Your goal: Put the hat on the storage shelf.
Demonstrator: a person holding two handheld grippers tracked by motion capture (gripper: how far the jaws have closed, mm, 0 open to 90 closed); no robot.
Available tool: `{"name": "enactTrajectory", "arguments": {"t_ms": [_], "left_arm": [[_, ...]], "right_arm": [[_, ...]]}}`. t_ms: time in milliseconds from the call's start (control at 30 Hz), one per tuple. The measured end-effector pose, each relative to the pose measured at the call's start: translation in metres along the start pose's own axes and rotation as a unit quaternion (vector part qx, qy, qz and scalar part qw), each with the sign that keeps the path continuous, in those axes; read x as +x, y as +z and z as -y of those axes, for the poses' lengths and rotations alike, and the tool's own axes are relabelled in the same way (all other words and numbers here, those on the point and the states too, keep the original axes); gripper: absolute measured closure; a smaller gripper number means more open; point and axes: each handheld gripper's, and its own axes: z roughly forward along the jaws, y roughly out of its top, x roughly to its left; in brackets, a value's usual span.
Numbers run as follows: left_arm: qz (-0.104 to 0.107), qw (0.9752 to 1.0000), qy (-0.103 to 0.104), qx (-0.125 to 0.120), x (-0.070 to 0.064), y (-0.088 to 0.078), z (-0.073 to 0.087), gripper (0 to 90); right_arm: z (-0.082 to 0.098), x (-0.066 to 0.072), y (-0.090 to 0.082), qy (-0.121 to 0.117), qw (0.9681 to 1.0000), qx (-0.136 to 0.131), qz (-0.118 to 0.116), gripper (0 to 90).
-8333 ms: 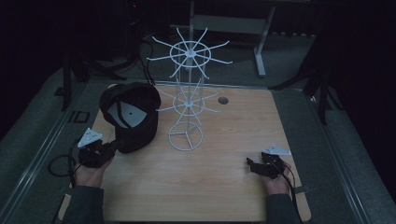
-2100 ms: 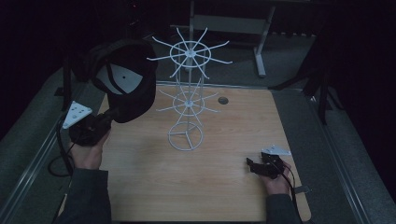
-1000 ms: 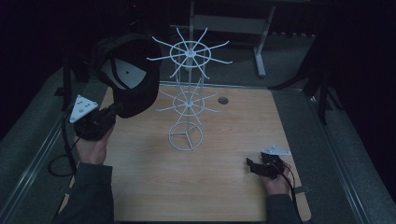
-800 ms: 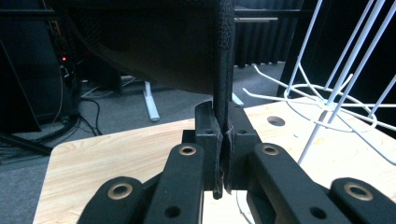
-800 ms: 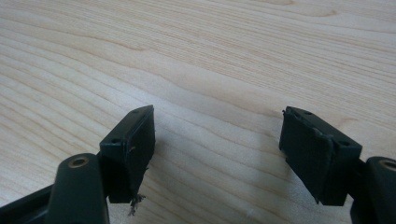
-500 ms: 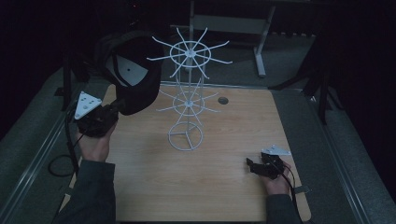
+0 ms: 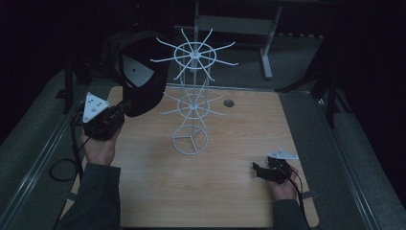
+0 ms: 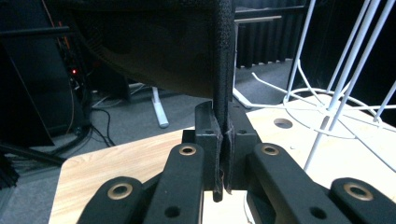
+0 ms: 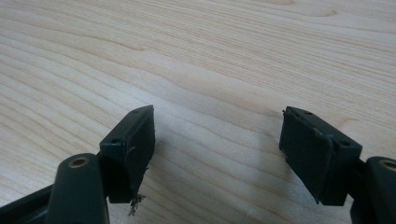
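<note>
Where the high view blurs the grip, left gripper (image 8: 223,158) clenched on black cap (image 8: 187,56) edge; right gripper (image 9: 217,154) released.

We see a light wooden table (image 7: 158,196) with a pale grain — rectangular, its long sides running toward twelve o'clock. A white wire rack (image 7: 192,103) stands on it a little toward eleven o'clock of the middle, its ring base flat on the wood. A small round hole (image 7: 228,103) sits in the top near one o'clock. At five o'clock the right gripper (image 7: 261,171) rests low against the surface — its jaws spread wide over bare wood.
</note>
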Motion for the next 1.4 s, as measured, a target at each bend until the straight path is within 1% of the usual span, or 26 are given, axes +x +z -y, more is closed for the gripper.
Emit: {"name": "enactTrajectory", "arguments": {"t_ms": [100, 167, 200, 233, 267, 300, 500, 633, 800, 933, 1100, 1133, 1167, 1233, 1267, 1300, 1367, 1400], "left_arm": [[0.002, 1.0, 0.005, -0.002, -0.002, 0.0, 0.0, 86.7], [-0.001, 0.9998, 0.021, 0.0, -0.005, 0.001, 0.001, 86.7], [-0.001, 0.9998, 0.021, 0.0, -0.005, 0.001, 0.001, 86.7], [-0.002, 0.9996, 0.029, 0.001, -0.008, 0.002, 0.002, 86.7], [-0.002, 0.9996, 0.029, 0.001, -0.008, 0.002, 0.002, 86.7], [-0.004, 0.9993, 0.037, 0.001, -0.01, 0.002, 0.002, 86.7], [-0.011, 0.9985, 0.053, 0.005, -0.014, 0.003, 0.004, 86.7], [-0.013, 0.998, 0.06, 0.01, -0.016, 0.005, 0.006, 86.7], [-0.012, 0.9977, 0.064, 0.015, -0.017, 0.007, 0.008, 86.6], [-0.01, 0.9978, 0.063, 0.019, -0.017, 0.008, 0.009, 86.4], [-0.002, 0.9973, 0.069, 0.025, -0.017, 0.01, 0.01, 85.4], [0.001, 0.9972, 0.07, 0.024, -0.017, 0.01, 0.01, 84.4], [0.004, 0.9974, 0.069, 0.022, -0.017, 0.01, 0.01, 81.5], [0.012, 0.9976, 0.065, 0.019, -0.017, 0.009, 0.009, 74.0], [0.011, 0.9977, 0.065, 0.017, -0.016, 0.008, 0.009, 70.4], [0.015, 0.9977, 0.065, 0.016, -0.016, 0.008, 0.009, 66.0], [0.016, 0.9977, 0.064, 0.013, -0.016, 0.007, 0.009, 59.0], [0.022, 0.9977, 0.062, 0.012, -0.017, 0.006, 0.009, 55.9]], "right_arm": [[0.0, 0.0, 0.0, 0.0, 1.0, 0.0, 0.0, 26.5], [0.0, 0.0, 0.0, 0.0, 1.0, 0.0, 0.0, 26.5], [0.0, 0.0, 0.0, 0.0, 1.0, 0.0, 0.0, 26.5], [0.0, 0.0, 0.0, 0.0, 1.0, 0.0, 0.0, 26.5], [0.0, 0.0, 0.0, 0.0, 1.0, 0.0, 0.0, 26.5], [0.0, 0.0, 0.0, 0.0, 1.0, 0.0, 0.0, 26.5], [0.0, 0.0, 0.0, -0.001, 1.0, 0.0, -0.001, 26.3], [0.0, 0.0, 0.0, -0.002, 1.0, 0.0, -0.001, 26.3], [0.0, 0.0, 0.0, 0.0, 1.0, 0.001, -0.001, 26.3], [0.0, 0.0, 0.0, 0.001, 1.0, 0.002, -0.002, 26.3], [0.0, 0.0, 0.0, 0.0, 1.0, 0.001, -0.002, 26.2], [0.0, 0.0, 0.0, 0.0, 1.0, 0.001, -0.002, 26.2], [0.0, 0.0, 0.0, 0.0, 1.0, 0.001, -0.002, 26.2], [0.0, 0.0, 0.0, 0.0, 1.0, 0.001, -0.002, 26.2], [0.0, 0.0, 0.0, 0.0, 1.0, 0.001, -0.002, 26.2], [0.0, 0.0, 0.0, 0.0, 1.0, 0.001, -0.002, 26.2], [0.0, 0.0, 0.0, 0.0, 1.0, 0.001, -0.002, 26.2], [0.0, 0.0, 0.0, 0.0, 1.0, 0.001, -0.002, 26.2]]}}
